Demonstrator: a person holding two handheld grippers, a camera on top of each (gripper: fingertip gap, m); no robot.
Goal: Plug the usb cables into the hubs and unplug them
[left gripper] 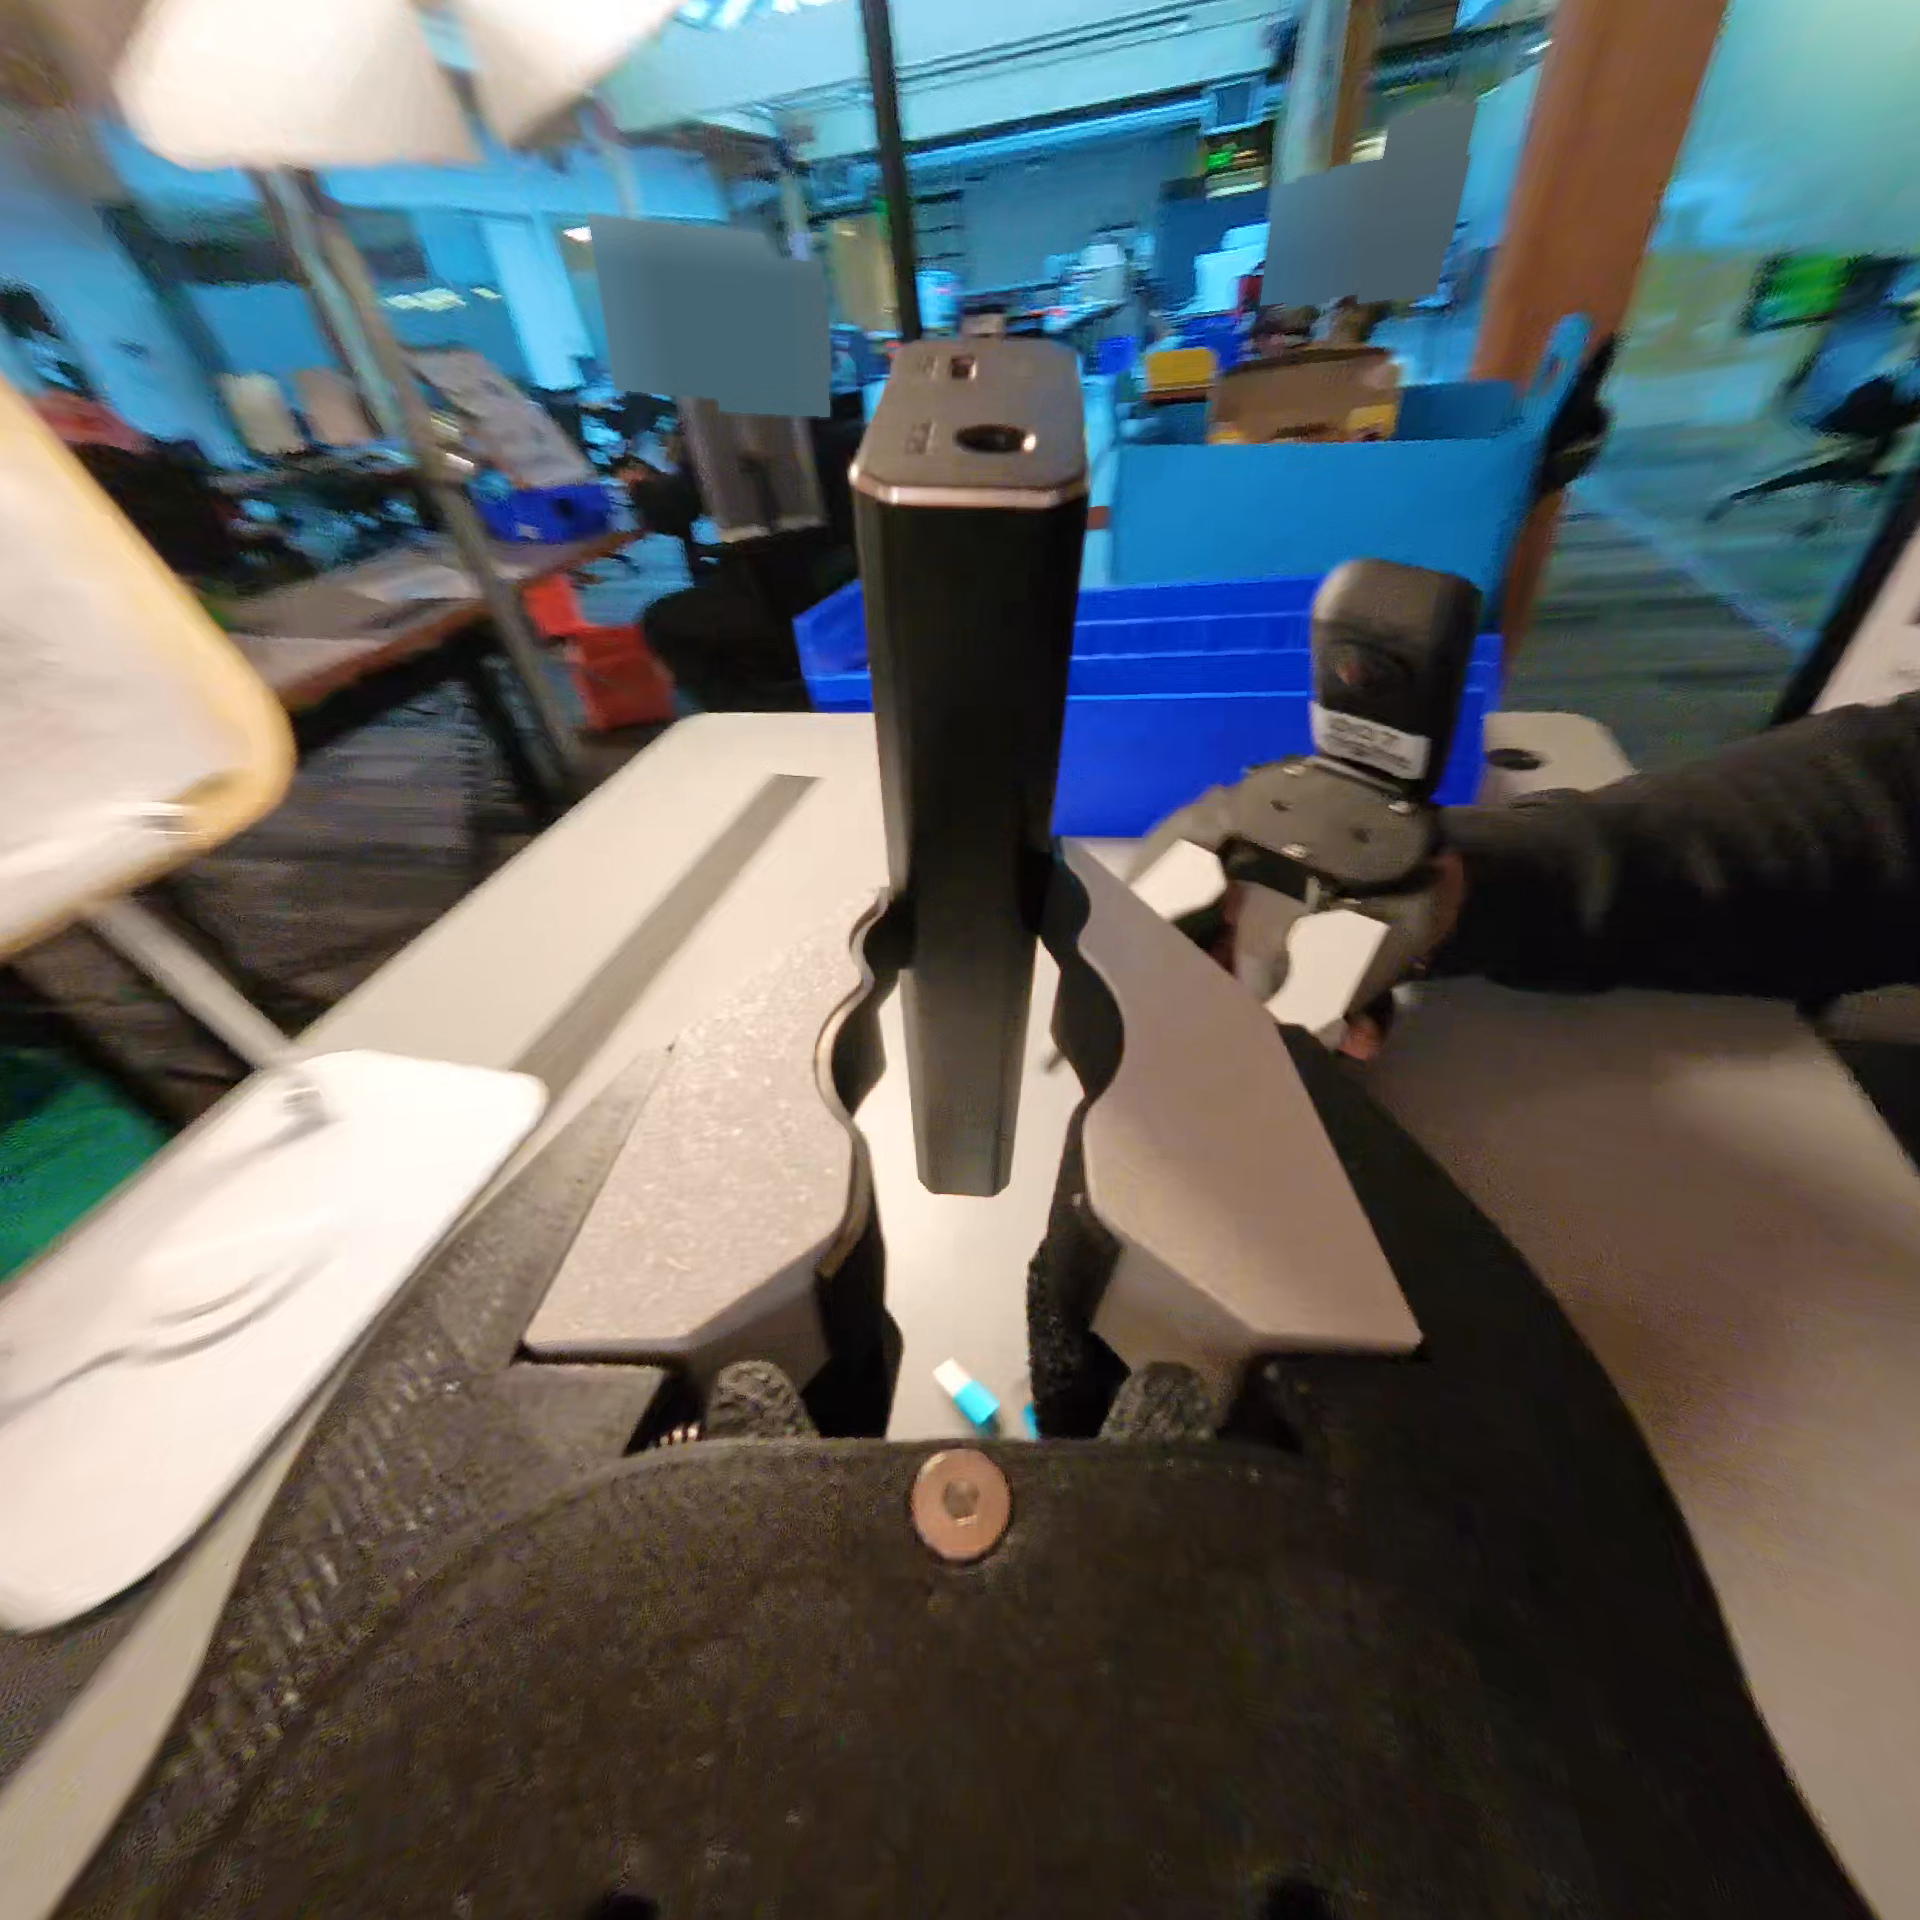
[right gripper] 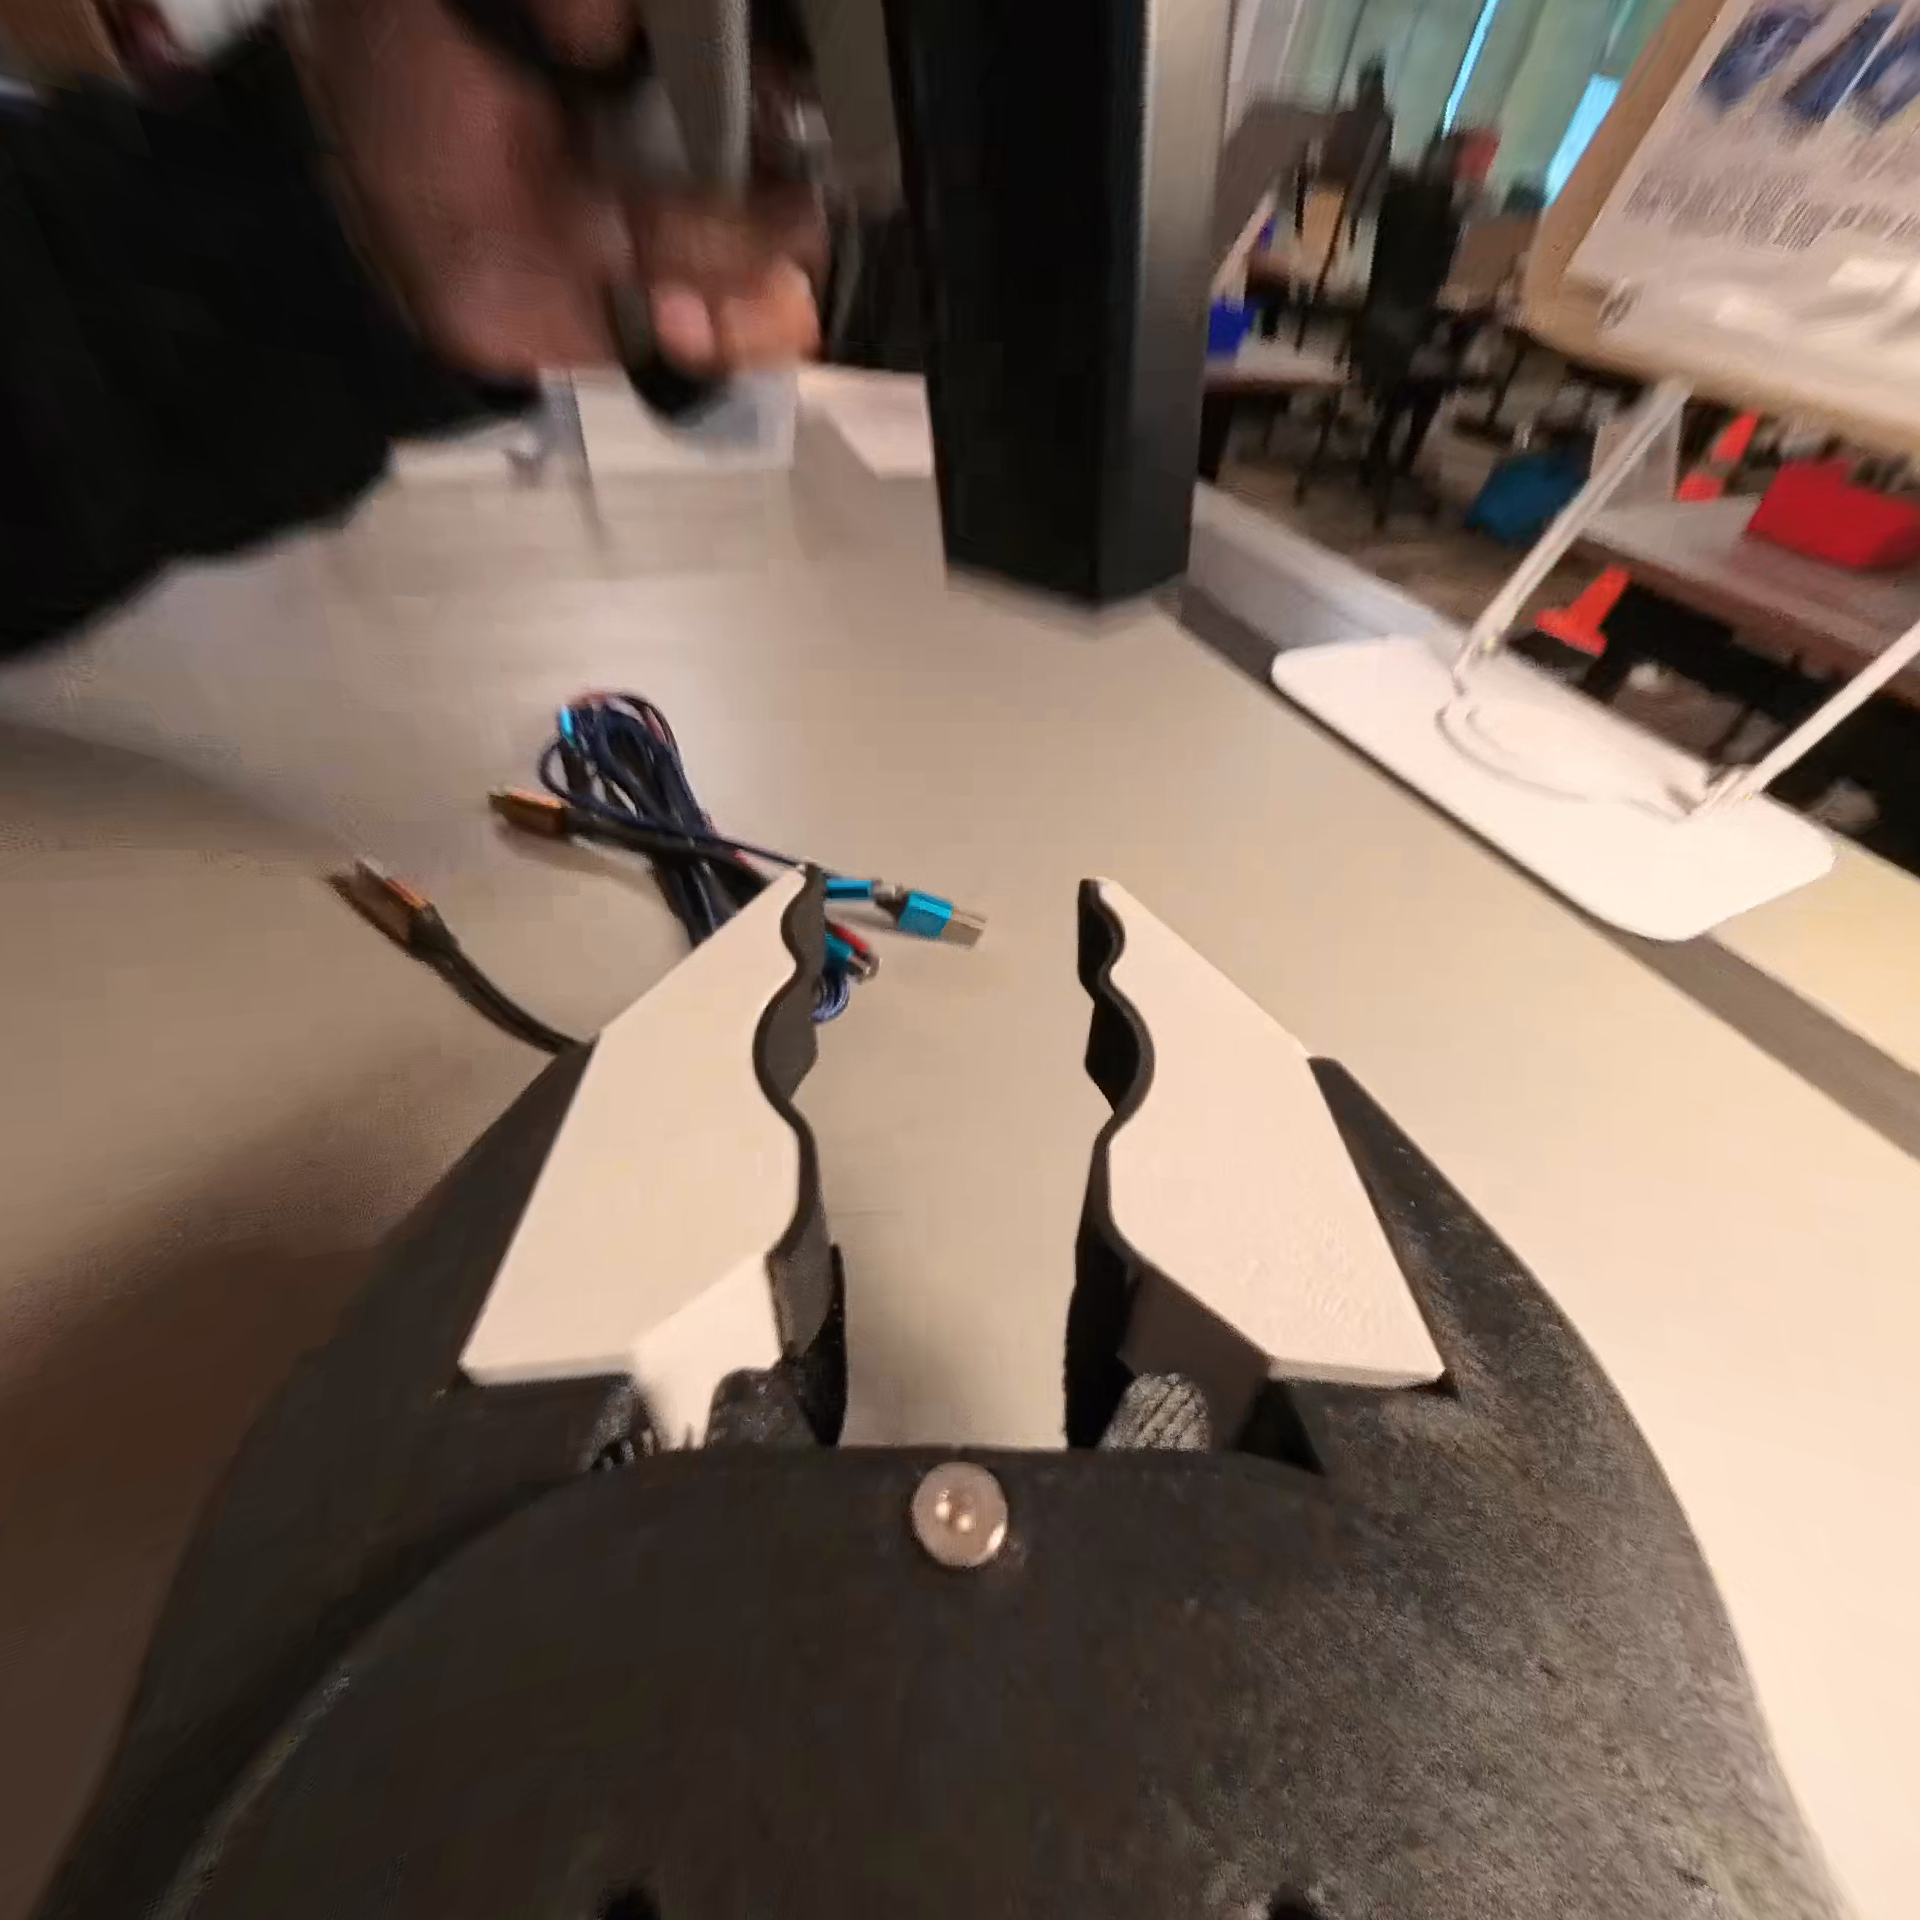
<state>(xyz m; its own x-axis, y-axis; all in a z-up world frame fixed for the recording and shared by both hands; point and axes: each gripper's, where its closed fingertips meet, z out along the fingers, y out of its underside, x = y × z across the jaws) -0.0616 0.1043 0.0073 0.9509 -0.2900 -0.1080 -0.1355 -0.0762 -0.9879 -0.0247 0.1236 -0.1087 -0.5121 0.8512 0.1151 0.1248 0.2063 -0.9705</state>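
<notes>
My left gripper (left gripper: 966, 904) is shut on a long black USB hub (left gripper: 966, 779) and holds it upright above the grey table (left gripper: 1558, 1247). The hub's top end shows ports. A blue USB plug (left gripper: 966, 1392) lies on the table below it. My right gripper (right gripper: 943, 894) is open and empty, low over the table (right gripper: 1039, 675). It also shows at the right of the left wrist view (left gripper: 1247, 925), held by a hand in a black sleeve. A bundle of dark braided USB cables (right gripper: 665, 821) lies just ahead of its left finger, with a blue plug (right gripper: 925, 920) and orange plugs (right gripper: 530, 808). The hub (right gripper: 1039, 312) hangs blurred above.
A white lamp base (right gripper: 1558, 769) stands at the table's right edge; it also shows at the lower left of the left wrist view (left gripper: 208, 1299). Blue bins (left gripper: 1195, 675) stand behind the table. A dark strip (left gripper: 675, 914) runs along the table. A hand (right gripper: 623, 239) holds the left gripper. One gripper's finger ends stand about 12 centimetres off the other's. To the blue USB plug (left gripper: 966, 1392): right tips about 11 centimetres, left tips about 20 centimetres. It turns up in the right wrist view (right gripper: 948, 910) as well.
</notes>
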